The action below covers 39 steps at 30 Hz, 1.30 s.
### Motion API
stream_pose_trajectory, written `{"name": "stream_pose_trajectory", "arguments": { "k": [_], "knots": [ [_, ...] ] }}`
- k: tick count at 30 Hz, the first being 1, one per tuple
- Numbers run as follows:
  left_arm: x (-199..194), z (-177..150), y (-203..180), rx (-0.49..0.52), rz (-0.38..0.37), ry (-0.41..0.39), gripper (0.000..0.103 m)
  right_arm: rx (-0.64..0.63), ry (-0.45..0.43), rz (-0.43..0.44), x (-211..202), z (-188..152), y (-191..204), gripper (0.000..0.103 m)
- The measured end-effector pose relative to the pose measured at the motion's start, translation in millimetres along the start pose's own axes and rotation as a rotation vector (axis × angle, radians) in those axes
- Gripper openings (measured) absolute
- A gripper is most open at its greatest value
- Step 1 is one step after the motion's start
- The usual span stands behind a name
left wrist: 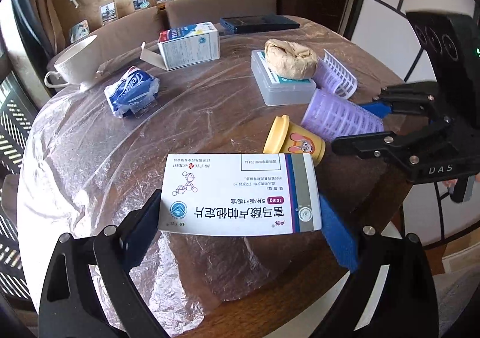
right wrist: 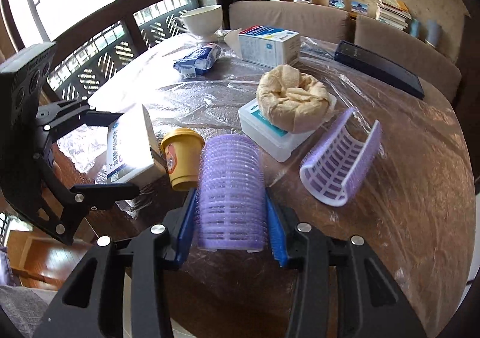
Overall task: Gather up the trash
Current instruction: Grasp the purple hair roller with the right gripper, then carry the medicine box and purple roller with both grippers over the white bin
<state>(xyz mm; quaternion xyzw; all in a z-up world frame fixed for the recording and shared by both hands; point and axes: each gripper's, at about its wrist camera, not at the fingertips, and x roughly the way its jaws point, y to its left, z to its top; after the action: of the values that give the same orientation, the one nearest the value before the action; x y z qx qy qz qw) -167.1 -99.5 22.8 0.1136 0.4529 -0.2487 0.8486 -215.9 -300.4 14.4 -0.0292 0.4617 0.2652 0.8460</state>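
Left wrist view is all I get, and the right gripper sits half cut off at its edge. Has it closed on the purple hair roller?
Observer: Yes, both blue pads of the right gripper press on the purple hair roller.
Operator: Anything close beside it?
Observer: The open roller shell lies to its right, clear of it.
Operator: And my medicine box?
Observer: The medicine box is tilted between the fingers of the left gripper, beside the yellow cup.
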Motion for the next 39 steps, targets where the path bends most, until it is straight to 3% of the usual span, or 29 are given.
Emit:
{"name": "stream_pose_trajectory", "arguments": {
  "k": [18, 39],
  "knots": [
    [-17, -10, 13, -0.135, -0.006, -0.030, 0.097, 0.151, -0.008, -0.017, -21, -14, 4, 0.042],
    [-60, -34, 2, -0.117, -0.065, -0.066, 0.097, 0.176, -0.034, -0.029, -56, -40, 46, 0.042]
  ]
}}
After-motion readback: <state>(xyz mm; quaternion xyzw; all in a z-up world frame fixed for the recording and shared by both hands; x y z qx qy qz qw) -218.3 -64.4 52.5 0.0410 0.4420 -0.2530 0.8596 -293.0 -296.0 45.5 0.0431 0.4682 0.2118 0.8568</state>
